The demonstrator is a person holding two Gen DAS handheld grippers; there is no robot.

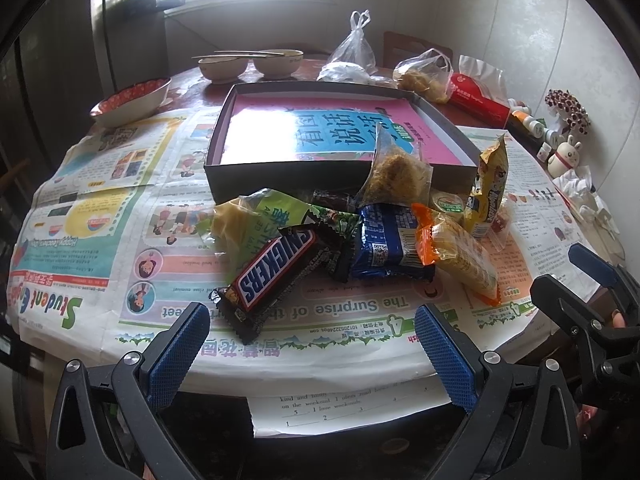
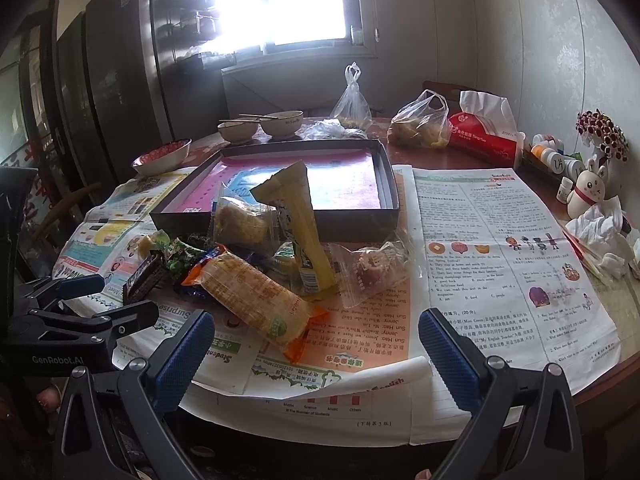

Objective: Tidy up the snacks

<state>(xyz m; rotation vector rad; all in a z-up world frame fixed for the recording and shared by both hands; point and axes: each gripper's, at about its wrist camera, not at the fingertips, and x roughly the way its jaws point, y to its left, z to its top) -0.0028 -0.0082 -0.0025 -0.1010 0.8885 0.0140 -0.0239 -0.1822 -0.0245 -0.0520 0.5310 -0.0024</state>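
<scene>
A loose heap of wrapped snacks lies on the newspaper-covered round table, just ahead of both claws: a brown Snickers bar nearest the left gripper, a blue foil packet beyond it, and a long orange-ended clear pack of yellow biscuits straight before the right gripper. Behind the heap sits a shallow dark cardboard box lined with a pink book. Both grippers hover at the table's near edge, jaws spread wide and holding nothing. Farther off stand ceramic bowls.
</scene>
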